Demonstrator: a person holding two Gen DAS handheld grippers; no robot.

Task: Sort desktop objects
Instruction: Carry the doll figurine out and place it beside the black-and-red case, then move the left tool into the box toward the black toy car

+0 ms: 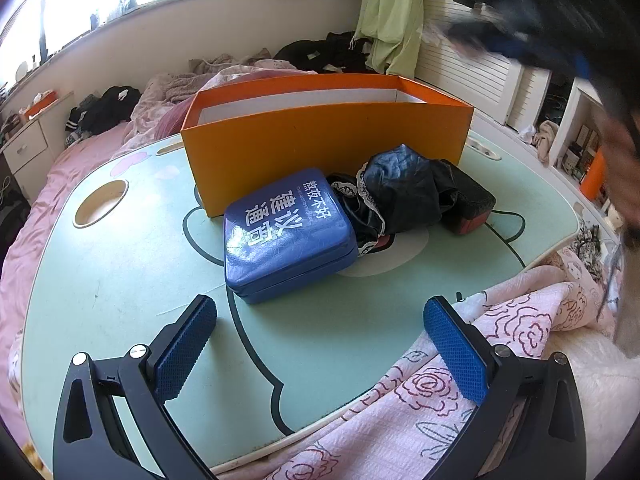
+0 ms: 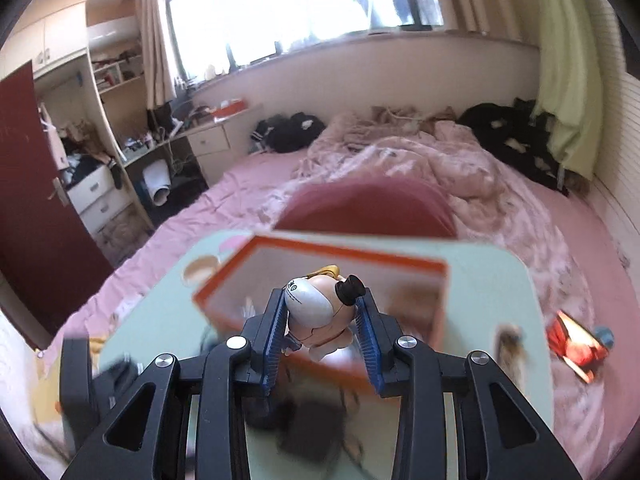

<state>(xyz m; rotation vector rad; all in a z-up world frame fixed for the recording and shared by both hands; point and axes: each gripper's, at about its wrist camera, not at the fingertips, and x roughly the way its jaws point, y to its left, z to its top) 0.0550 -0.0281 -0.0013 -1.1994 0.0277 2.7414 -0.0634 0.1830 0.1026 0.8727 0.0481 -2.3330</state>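
Observation:
An open orange box [image 1: 320, 136] stands at the back of the pale green lap table [image 1: 120, 272]. A blue tin with white Chinese characters [image 1: 286, 234] lies in front of it. A dark bundle of cloth with lace trim [image 1: 412, 196] lies right of the tin. My left gripper [image 1: 320, 332] is open and empty, low over the table's near edge, short of the tin. My right gripper [image 2: 322, 312] is shut on a small white and pink figurine with a black top hat [image 2: 320, 312], held above the orange box [image 2: 320, 276], which looks blurred.
The table sits on a bed with pink sheets [image 2: 248, 192] and a rose-print blanket [image 1: 460, 392]. A round cup hole [image 1: 102, 202] is in the table's left corner. A red item [image 2: 576, 344] lies on the bed to the right. Dark clothes [image 2: 516, 136] lie near the wall.

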